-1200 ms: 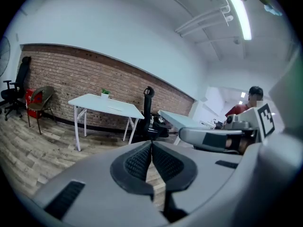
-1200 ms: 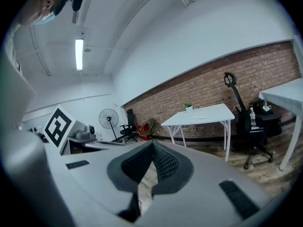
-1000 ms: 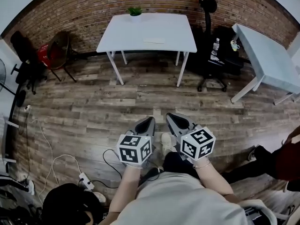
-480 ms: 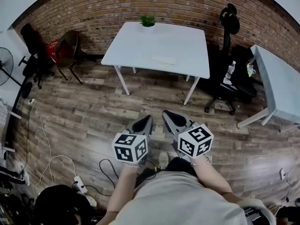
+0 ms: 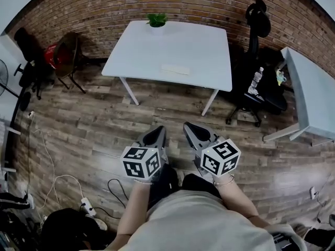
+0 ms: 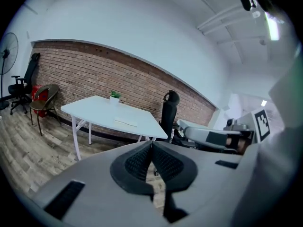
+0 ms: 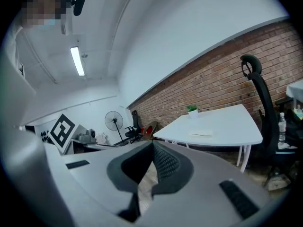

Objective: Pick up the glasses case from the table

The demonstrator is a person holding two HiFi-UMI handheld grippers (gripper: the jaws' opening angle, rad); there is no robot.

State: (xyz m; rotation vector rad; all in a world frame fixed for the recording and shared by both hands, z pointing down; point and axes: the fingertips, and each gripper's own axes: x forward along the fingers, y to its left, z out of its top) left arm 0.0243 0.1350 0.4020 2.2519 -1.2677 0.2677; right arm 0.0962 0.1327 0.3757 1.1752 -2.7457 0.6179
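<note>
- Closest in the head view are the person's forearms, each holding a claw over the wooden floor (image 5: 89,129).
- The left claw (image 5: 156,132) has its jaws pressed together with nothing between them; its own view shows the two dark pads meeting at the tip (image 6: 151,144).
- The right claw (image 5: 190,127) is likewise closed and empty, its pads meeting at the tip (image 7: 152,144).
- Both claws point toward the white surface (image 5: 199,46), which stands well apart from them across a stretch of bare floor.
- The glasses case (image 5: 175,69) is a pale, flat, oblong thing lying on the surface near its front edge, well ahead of both claws and touching neither.
- In the left gripper view the case (image 6: 125,122) sits above and left of the jaw tips; in the right gripper view it (image 7: 200,134) sits to their right.
- A small potted plant (image 5: 157,20) stands at the far edge of the surface.
- To the right is a black office chair (image 5: 250,88); behind everything runs a brick wall (image 5: 104,9).
</note>
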